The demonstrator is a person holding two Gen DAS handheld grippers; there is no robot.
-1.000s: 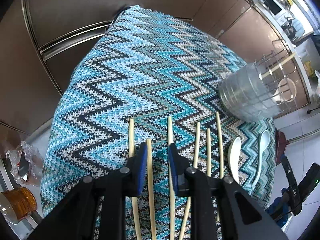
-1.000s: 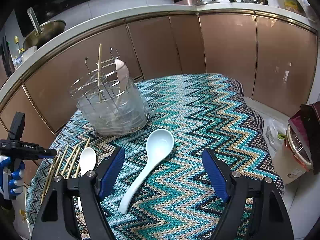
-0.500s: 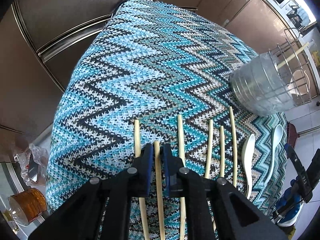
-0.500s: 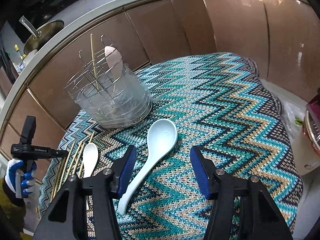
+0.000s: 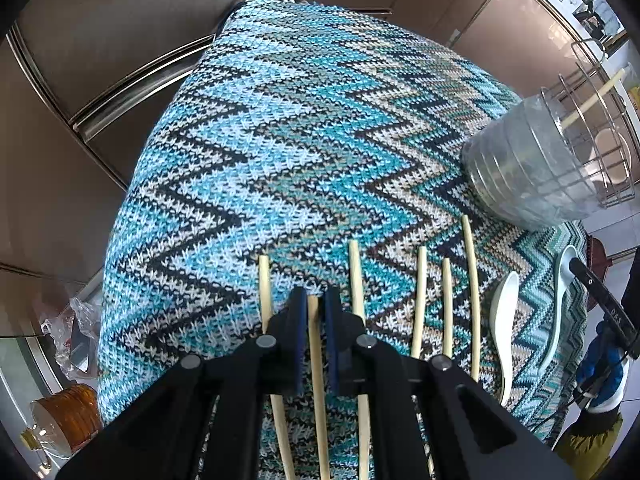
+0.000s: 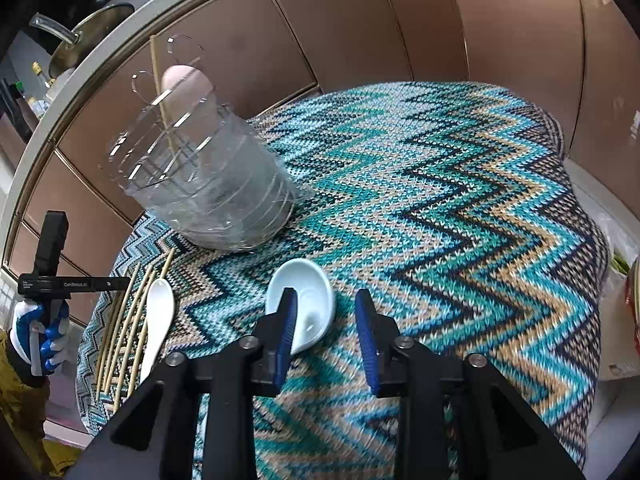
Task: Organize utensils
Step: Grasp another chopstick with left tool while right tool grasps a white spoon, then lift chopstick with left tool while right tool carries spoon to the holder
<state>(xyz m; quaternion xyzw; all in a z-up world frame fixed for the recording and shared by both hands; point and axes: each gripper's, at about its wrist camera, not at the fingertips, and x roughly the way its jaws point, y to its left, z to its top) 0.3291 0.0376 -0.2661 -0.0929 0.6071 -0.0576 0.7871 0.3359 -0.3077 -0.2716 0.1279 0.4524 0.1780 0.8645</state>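
Several pale wooden chopsticks [image 5: 419,304] lie side by side on the zigzag cloth. My left gripper [image 5: 315,300] is shut on one chopstick [image 5: 318,380] of the row. Two white spoons lie to their right: a small one [image 5: 505,320] and a larger one [image 5: 560,300]. My right gripper [image 6: 325,320] is open, low over the cloth; its left finger covers part of the large spoon's bowl [image 6: 308,296], and the handle is hidden under it. The small spoon [image 6: 158,316] and chopsticks [image 6: 128,320] lie to its left. The wire-and-plastic utensil holder [image 6: 212,184] holds one chopstick and a spoon.
The cloth-covered table [image 5: 280,120] is ringed by brown cabinets [image 6: 480,32]. An amber jar [image 5: 68,416] and a plastic bag [image 5: 76,332] sit on the floor at left. The holder [image 5: 532,168] stands at the right table edge in the left wrist view.
My left gripper has closed from open onto a chopstick. My right gripper has dropped forward over the large spoon and narrowed its opening.
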